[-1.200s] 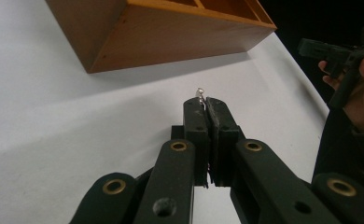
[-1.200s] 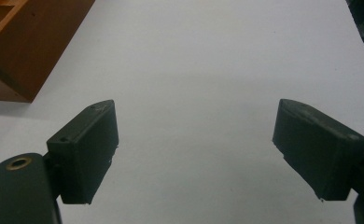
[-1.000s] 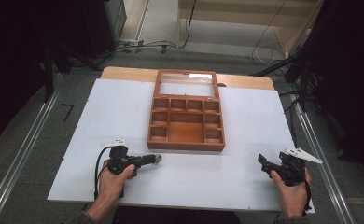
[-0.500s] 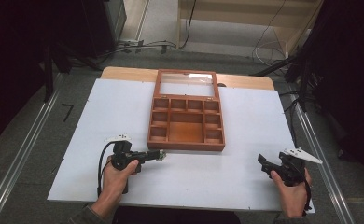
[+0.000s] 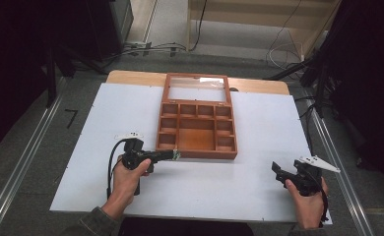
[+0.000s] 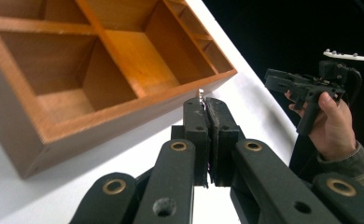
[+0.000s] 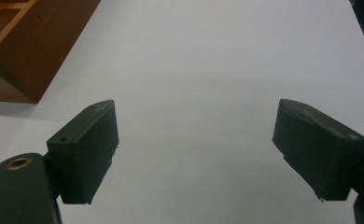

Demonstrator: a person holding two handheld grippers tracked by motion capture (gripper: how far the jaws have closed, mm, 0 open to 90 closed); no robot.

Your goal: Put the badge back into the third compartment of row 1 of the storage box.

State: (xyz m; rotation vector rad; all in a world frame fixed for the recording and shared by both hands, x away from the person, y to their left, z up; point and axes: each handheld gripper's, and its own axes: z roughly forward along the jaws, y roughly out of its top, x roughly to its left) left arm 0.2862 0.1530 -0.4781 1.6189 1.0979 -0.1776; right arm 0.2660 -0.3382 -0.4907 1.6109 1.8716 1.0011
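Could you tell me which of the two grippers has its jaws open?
The right gripper: its jaws stand wide apart over the white table, while the left gripper is shut.

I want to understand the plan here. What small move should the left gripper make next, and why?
Probably carry it a little forward over the box rim, above a near-left compartment. The left gripper is shut on a tiny shiny piece at its tips, just outside the near wall, and the compartments look empty. The right gripper is open over the table.
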